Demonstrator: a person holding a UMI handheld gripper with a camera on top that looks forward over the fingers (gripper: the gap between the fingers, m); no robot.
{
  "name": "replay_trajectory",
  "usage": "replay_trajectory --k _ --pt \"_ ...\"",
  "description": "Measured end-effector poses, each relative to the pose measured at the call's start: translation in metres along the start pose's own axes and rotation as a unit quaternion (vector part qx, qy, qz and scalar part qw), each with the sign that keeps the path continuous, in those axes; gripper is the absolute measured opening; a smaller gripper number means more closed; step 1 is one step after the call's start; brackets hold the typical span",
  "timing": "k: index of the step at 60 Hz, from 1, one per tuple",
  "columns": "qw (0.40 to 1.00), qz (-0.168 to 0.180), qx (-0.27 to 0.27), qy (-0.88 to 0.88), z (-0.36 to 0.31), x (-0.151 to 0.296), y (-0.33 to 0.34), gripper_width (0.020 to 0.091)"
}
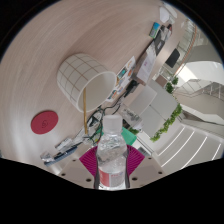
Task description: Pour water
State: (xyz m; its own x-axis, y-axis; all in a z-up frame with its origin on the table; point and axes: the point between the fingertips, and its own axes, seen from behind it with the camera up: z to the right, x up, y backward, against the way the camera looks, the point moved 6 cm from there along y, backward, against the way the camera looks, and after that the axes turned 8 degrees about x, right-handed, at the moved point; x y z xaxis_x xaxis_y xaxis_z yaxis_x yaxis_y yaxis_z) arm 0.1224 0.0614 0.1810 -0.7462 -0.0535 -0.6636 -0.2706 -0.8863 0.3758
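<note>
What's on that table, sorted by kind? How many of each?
Clear plastic bottles: 1, held between the gripper fingers, which press on it
White cylindrical cups: 1
Red round discs: 1
Total: 3, on the pale table. The clutter beyond the bottle is too jumbled to count.

Clear glossy plastic bottle (113,160), pale matt tabletop (50,70), white gridded cup (80,74)

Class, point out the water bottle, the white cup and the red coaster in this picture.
water bottle (113,158), gripper view, on its clear body between the fingers.
white cup (82,76), gripper view, on its side wall.
red coaster (43,122), gripper view, at its centre.
</note>
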Motion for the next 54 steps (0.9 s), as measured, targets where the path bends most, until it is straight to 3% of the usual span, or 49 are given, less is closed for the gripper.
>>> replay_trajectory --k 12,20,22,25,31,35,38,43,44,45,54 --pt "1.0 0.003 0.011 0.008 -0.001 0.003 0.007 0.0343" --pt "0.975 0.032 -0.032 -0.217 0.026 -0.015 0.005 0.0342" --pt "0.948 0.037 -0.066 -0.31 0.029 -0.023 0.017 0.0345" --pt "0.887 0.088 -0.075 -0.446 0.039 -0.04 0.02 0.036" --pt "0.738 0.179 -0.049 -0.648 0.029 -0.064 0.026 0.0413" --pt "0.603 0.243 -0.04 -0.759 -0.001 -0.054 0.033 0.0435" --pt "0.529 0.284 0.01 -0.8 -0.011 -0.054 0.023 0.0466" --pt "0.469 0.292 0.029 -0.833 -0.048 -0.043 0.013 0.0467" --pt "0.455 0.298 0.023 -0.839 -0.061 -0.023 0.008 0.0465" --pt "0.461 0.298 0.035 -0.835 -0.058 -0.037 0.009 0.0466" --pt "0.424 0.312 0.07 -0.848 -0.096 -0.007 -0.012 0.0465"
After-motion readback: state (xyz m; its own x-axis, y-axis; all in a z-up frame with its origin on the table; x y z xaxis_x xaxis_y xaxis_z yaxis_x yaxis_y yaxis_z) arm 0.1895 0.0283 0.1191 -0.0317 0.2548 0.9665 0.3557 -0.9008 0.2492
